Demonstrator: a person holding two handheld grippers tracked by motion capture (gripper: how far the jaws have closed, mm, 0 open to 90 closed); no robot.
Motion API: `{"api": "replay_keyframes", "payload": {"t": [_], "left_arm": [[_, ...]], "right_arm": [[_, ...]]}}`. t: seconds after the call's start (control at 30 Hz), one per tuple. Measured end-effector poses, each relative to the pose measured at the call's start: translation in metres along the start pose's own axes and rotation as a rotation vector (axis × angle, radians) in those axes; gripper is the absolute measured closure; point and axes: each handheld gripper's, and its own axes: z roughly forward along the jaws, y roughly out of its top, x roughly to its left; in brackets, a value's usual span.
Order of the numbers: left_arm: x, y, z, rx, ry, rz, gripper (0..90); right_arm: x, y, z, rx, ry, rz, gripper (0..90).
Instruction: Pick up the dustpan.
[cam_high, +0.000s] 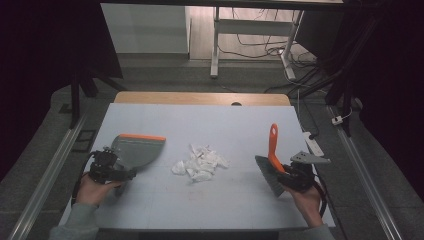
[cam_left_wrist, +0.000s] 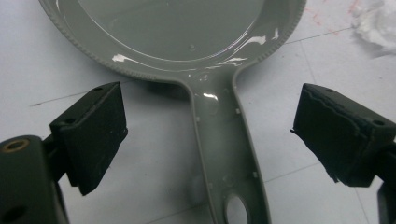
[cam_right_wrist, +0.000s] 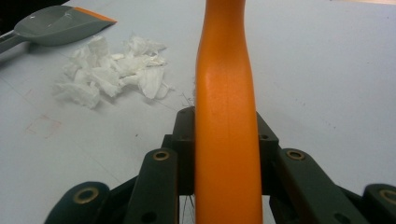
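Item: table-sweeping set, mid-task. Right gripper (cam_high: 292, 176) stands clamped on the orange handle of the brush (cam_high: 272, 145), its jaws closed tight on either side of the handle as the right gripper view shows; the bristle head (cam_high: 267, 175) hangs just left of the gripper, low over the table (cam_high: 210, 210). Left gripper (cam_high: 112, 172) has its jaws spread wide, one pad (cam_left_wrist: 93, 135) on each side of the dustpan handle (cam_left_wrist: 224, 140) and neither touching it; the grey dustpan (cam_high: 137, 150) lies flat at the left, its orange lip (cam_high: 142, 136) turned away toward the far side. Crumpled white paper scraps (cam_high: 200, 164) sit in a loose heap between pan and brush, apart from both. Step in hand, as judged: taking hold of the dustpan. The next move calls for closing the left jaws squarely on the narrow handle, then turning the pan so its lip faces the heap before the brush sweeps. Room: bare tabletop all round the scraps and toward the far edge; the right hand works close to the table's right edge, so sweeping leftward looks the safer course.
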Motion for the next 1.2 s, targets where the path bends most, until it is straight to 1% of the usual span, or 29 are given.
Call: {"api": "replay_keyframes", "payload": {"t": [0.23,0.37,0.43,0.5,0.57,0.67,0.73,0.83,0.93,0.97,1.0,1.1,1.2], "left_arm": [[0.0,0.0,0.012,0.029,-0.01,-0.004,10.9],[0.0,-0.001,0.017,0.042,0.0,-0.001,12.8],[0.002,-0.002,0.019,0.041,-0.002,-0.008,15.3],[0.003,-0.002,0.021,0.039,-0.001,-0.017,16.0],[0.004,-0.003,0.022,0.027,-0.002,-0.035,16.8],[0.005,-0.004,0.025,0.022,-0.008,-0.047,18.2],[0.005,-0.005,0.028,0.022,-0.002,-0.052,22.3],[0.005,-0.005,0.029,0.021,-0.004,-0.059,27.8],[0.005,-0.005,0.03,0.021,-0.021,-0.061,35.7],[0.006,-0.005,0.03,0.02,-0.023,-0.062,35.7],[0.006,-0.005,0.03,0.017,-0.025,-0.063,39.1],[0.006,-0.005,0.029,0.01,-0.035,-0.063,42.9],[0.006,-0.005,0.029,0.0,-0.038,-0.072,45.5]], "right_arm": [[0.0,-0.001,0.001,0.006,-0.004,-0.001,70.5],[0.0,-0.001,0.001,0.006,0.001,-0.002,70.5],[0.0,-0.001,0.001,0.006,0.0,-0.004,70.5],[0.001,-0.001,0.002,0.007,0.0,-0.005,70.5],[0.001,-0.001,0.002,0.008,-0.001,-0.005,70.5],[0.001,-0.001,0.002,0.007,-0.003,-0.005,70.4],[0.0,-0.001,0.001,0.007,-0.007,-0.004,70.4],[0.0,-0.001,0.001,0.007,-0.007,-0.004,70.4],[0.0,-0.001,0.001,0.009,-0.013,-0.003,70.4],[0.0,-0.001,0.001,0.009,-0.013,-0.003,70.4],[0.0,-0.001,0.001,0.008,-0.014,-0.001,70.4],[0.0,-0.001,0.001,0.009,-0.017,-0.001,70.4],[0.0,-0.001,0.001,0.01,-0.018,0.0,70.4]]}}
